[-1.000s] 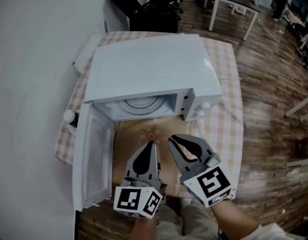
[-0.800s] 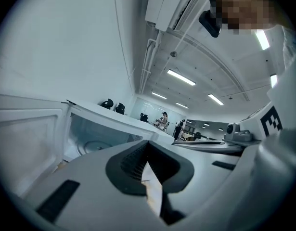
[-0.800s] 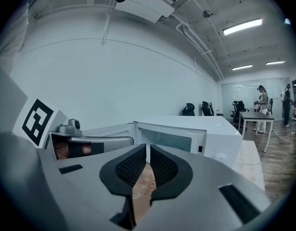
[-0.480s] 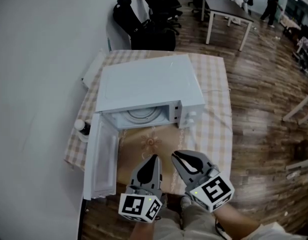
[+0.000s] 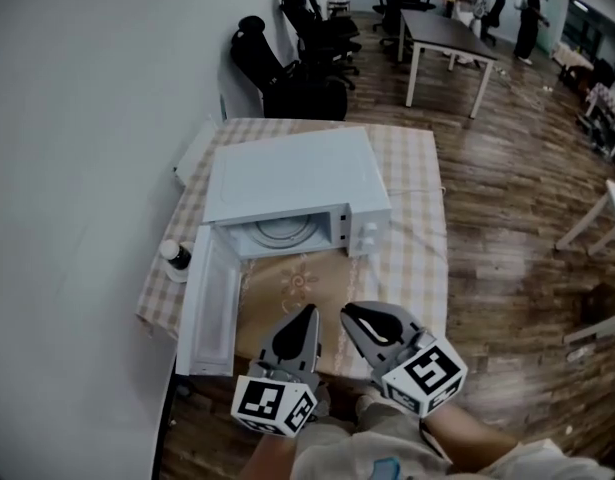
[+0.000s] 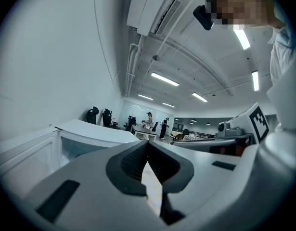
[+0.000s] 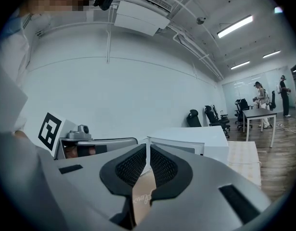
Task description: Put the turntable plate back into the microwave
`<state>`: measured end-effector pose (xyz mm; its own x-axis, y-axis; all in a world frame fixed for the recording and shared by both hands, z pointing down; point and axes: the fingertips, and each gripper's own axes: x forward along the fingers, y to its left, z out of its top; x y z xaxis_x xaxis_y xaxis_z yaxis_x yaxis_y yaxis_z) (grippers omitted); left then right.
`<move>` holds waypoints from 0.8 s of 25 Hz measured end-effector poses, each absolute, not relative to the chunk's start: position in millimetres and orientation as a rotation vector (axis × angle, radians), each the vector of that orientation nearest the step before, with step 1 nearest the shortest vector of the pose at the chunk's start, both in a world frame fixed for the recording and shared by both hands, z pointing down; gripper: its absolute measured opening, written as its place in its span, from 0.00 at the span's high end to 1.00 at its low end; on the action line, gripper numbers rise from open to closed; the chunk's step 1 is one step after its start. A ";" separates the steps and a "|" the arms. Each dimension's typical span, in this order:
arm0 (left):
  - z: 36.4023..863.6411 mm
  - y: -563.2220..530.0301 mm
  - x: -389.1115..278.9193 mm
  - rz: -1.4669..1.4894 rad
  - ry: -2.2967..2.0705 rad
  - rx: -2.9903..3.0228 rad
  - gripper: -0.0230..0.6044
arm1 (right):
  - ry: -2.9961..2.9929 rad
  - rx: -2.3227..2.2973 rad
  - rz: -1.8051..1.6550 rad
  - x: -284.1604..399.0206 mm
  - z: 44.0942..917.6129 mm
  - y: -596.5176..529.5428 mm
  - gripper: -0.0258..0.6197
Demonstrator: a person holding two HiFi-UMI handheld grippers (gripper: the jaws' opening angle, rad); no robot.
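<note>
1. The turntable plate [image 5: 284, 230] is seen lying flat inside the open microwave [image 5: 287, 173], towards the tabletop's [image 5: 419, 258] far edge and well ahead of both grippers, which are held over its near edge.
2. The left gripper [image 5: 309, 312] is judged slightly nearer.
3. Its jaws are closed tip to tip on nothing. The right gripper [image 5: 347, 311] is likewise pinched to a slit and empty.

Head view: set high above the desk [image 5: 423, 258], facing steeply down. The microwave [image 5: 292, 183] sits mid-frame, with the left gripper [image 5: 309, 311] and right gripper [image 5: 346, 312] at lower centre, close to the lens.

Left and right gripper views: low, roughly level, each sighted along its own fingers [image 6: 131, 160], which fill the lower frame.

All three views share the microwave. Both gripper views share the far chairs [image 7: 193, 118].
</note>
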<state>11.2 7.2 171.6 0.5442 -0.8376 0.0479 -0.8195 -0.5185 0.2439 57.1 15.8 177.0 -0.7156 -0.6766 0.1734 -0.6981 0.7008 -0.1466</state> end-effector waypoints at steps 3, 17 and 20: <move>164.0 16.6 13.5 -0.104 -1.370 2.571 0.96 | -2.805 1.125 0.297 57.4 170.7 26.2 0.88; 147.4 81.9 16.1 -0.053 -1.256 2.612 0.96 | -2.880 1.047 0.363 47.5 148.1 86.4 0.89; 141.9 91.3 15.6 -0.068 -1.237 2.613 0.96 | -2.895 1.068 0.385 52.1 143.9 94.9 0.89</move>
<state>15.6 91.3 141.9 0.6386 -0.7669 0.0640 -0.7553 -0.6087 0.2429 52.1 94.9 143.9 -0.7638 -0.6352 0.1147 -0.6431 0.7337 -0.2193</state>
